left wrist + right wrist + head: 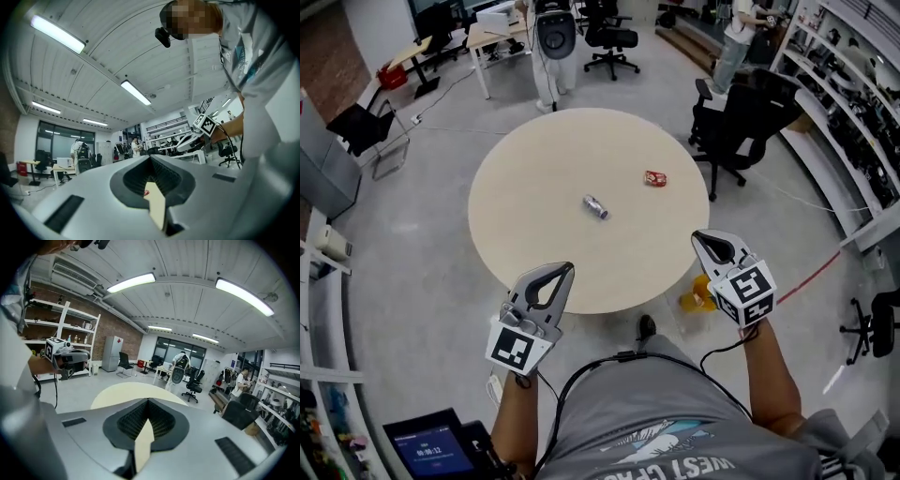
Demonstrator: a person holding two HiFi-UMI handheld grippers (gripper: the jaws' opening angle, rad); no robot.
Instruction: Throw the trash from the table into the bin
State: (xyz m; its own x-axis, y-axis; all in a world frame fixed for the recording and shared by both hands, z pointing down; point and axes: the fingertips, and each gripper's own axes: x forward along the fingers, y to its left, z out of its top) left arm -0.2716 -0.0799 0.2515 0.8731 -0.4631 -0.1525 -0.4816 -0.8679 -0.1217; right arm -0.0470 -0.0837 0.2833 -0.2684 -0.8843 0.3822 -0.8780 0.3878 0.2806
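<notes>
My left gripper [565,271] and right gripper [701,237] were both closed, jaws pressed together with nothing in them, held side by side at the near edge of a round beige table [534,178]. Farther out on the tabletop, a small silver can [595,206] lay near the middle. A crumpled red piece of trash [655,178] lay to its right, well apart from both grippers.

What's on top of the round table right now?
A crushed silver can near the middle and a red crumpled piece further right. The left gripper and right gripper cover bits of the table's near edge.
</notes>
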